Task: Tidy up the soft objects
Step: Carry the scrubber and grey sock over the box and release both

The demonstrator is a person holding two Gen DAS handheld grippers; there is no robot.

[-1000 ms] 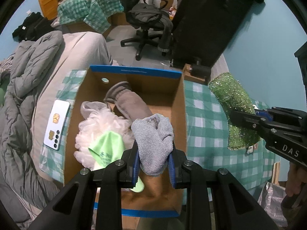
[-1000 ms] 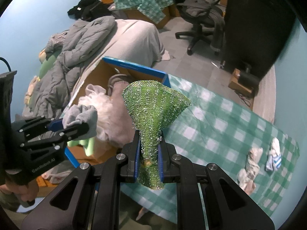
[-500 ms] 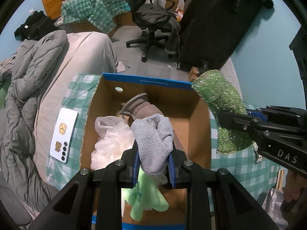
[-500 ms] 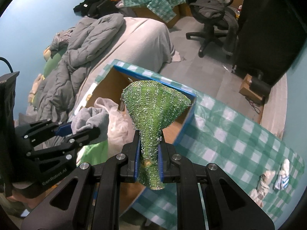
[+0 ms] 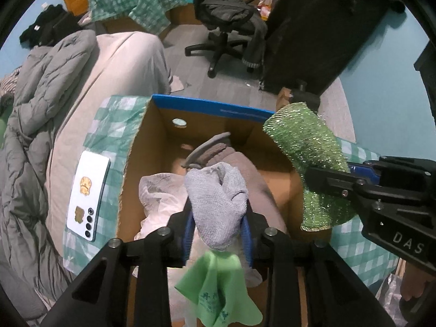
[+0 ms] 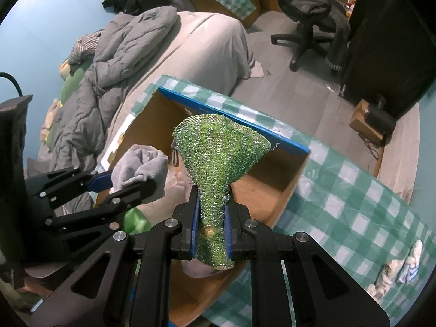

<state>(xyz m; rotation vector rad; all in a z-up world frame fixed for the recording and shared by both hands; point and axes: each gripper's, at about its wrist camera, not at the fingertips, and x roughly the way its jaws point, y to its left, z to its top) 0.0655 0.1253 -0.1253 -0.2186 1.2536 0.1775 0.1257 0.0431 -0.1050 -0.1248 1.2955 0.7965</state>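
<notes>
My left gripper point(image 5: 218, 226) is shut on a grey knitted cloth point(image 5: 218, 196) and holds it over the open cardboard box point(image 5: 209, 107) with a blue rim. My right gripper point(image 6: 212, 218) is shut on a sparkly green mesh cloth point(image 6: 218, 150), also above the box point(image 6: 272, 185), near its right wall. The green mesh also shows in the left wrist view point(image 5: 308, 150). Inside the box lie a brown-grey sock point(image 5: 215, 150), a white mesh pouf point(image 5: 160, 190) and a light green cloth point(image 5: 218, 288). The grey cloth shows in the right wrist view point(image 6: 141, 169).
A white phone point(image 5: 88, 196) lies on the green checked tablecloth point(image 5: 114, 125) left of the box. Small white and blue cloths point(image 6: 400, 269) lie on the cloth at the right. A bed with a grey quilt point(image 5: 41, 114) is at the left; an office chair point(image 5: 226, 27) stands behind.
Both grippers have moved forward over the box, still holding their cloths. The green mesh has come from beside the box to above its right wall.
</notes>
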